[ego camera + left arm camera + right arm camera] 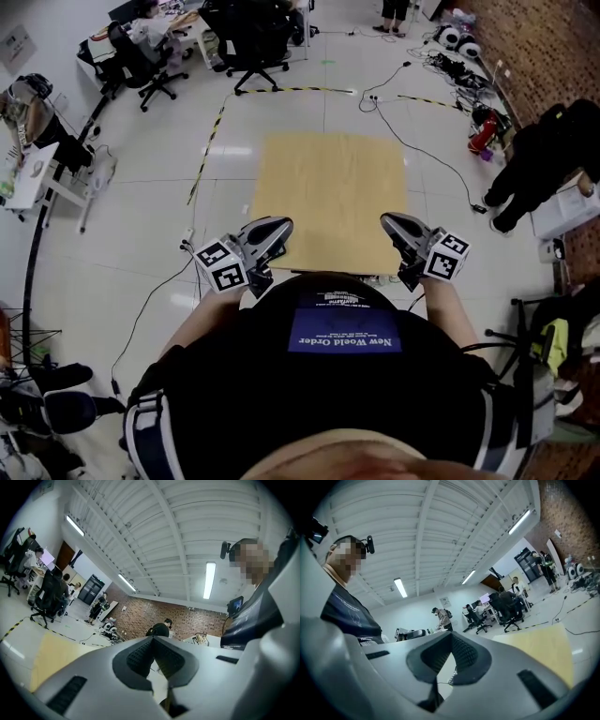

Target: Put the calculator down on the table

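1. Far left: office chairs [150, 66] and desks stand on the white floor, well apart from the work area.
2. The left claw [277, 225] hovers level over the near edge of the counter. Its own view shows the 2 jaws pressed together tip to tip, with nothing between them.
3. Centre: the pale wooden counter [328, 178] lies bare. The calculator appears in none of the 3 views, neither on the wood nor in either claw, so where it is cannot be told and the set-down does not look under way. Such a device is probably light, stiff and flat, with a smooth plastic case that could slip. It is best taken across its long side edges, clear of keys and display, and lowered flat, not dropped.
4. The right claw [391, 223] mirrors the left at the counter's near edge, its 2 jaws likewise closed on nothing.
5. Far right: a person in dark clothes [544, 155] bends over near cables trailing across the floor, beside a brick wall [544, 47].
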Demonstrator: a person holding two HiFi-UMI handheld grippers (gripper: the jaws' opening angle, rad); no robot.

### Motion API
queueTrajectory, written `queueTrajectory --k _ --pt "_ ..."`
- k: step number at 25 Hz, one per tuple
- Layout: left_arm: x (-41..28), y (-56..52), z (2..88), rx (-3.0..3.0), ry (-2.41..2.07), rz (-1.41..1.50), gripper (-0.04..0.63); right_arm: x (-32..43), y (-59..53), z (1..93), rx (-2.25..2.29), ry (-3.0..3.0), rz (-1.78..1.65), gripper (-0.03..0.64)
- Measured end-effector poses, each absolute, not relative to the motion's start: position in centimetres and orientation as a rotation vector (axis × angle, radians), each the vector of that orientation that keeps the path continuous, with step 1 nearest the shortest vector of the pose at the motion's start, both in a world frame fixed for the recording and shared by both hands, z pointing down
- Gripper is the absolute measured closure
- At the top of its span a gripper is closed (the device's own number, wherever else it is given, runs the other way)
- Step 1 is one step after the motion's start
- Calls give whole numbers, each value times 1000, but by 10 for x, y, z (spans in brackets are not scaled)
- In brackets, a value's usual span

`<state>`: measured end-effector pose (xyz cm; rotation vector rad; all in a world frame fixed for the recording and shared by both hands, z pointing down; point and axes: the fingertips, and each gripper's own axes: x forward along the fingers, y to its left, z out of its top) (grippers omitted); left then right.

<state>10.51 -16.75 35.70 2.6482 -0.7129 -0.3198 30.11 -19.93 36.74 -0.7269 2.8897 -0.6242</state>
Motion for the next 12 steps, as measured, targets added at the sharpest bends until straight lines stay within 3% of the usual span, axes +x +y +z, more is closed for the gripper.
queueTrajectory --k 12 --pt "97 -158 361 2662 -725 -338 589 292 -189 368 -681 2928 -599 630"
